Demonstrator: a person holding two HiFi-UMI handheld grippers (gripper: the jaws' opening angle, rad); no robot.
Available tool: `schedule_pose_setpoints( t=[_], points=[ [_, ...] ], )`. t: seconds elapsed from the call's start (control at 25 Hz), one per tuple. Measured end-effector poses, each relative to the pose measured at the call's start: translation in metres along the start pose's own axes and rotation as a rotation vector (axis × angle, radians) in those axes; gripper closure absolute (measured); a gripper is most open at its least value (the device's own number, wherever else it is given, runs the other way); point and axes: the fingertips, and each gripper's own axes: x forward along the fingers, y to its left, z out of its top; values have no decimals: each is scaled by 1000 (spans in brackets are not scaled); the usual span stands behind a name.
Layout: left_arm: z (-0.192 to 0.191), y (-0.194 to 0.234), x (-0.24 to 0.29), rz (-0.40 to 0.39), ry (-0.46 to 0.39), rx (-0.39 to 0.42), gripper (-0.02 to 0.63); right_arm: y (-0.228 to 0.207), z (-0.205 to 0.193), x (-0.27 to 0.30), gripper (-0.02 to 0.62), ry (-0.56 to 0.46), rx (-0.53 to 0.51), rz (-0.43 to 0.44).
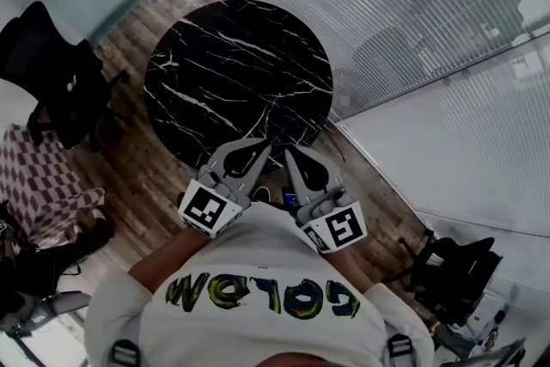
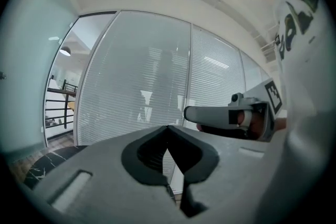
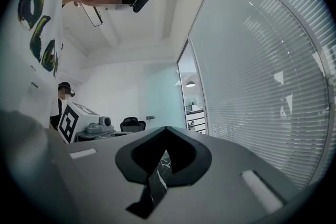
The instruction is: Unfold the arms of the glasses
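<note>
- One round black marble tabletop (image 1: 241,73) is lying below the person, with nothing showing on it.
- Hovering above its near edge, the left tool (image 1: 255,149) and the right tool (image 1: 295,155) are both clenched and gripping nothing.
- The glasses are showing in no view, so unfolding is seemingly not under way; finding them is likely coming next.

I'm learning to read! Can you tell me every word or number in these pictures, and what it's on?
Big green and yellow letters on the person's white T-shirt: upside down and creased, too distorted to read for sure.
Left gripper and right gripper: each cube carries a black-and-white square marker, which is a pattern, not words.
Round black marble table: no writing.
Nothing else is readable.
</note>
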Motion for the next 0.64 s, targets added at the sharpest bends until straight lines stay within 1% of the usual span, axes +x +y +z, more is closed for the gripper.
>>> schedule_pose_setpoints(
  t=[0.08, 0.24, 0.48, 0.64],
  points=[
    [-3, -2, 0, 0, 6, -2, 607, -1, -1, 0, 594, 1, 4, -3],
    [10, -1, 5, -9, -47, 7, 607, -3, -6, 3, 594, 12, 12, 1],
    [0, 2, 3, -11, -13, -13, 607, -4, -10, 6, 594, 28, 14, 12],
    [0, 3, -1, -5, -14, -27, 607, -1, -9, 6, 594, 26, 18, 14]
  ],
)
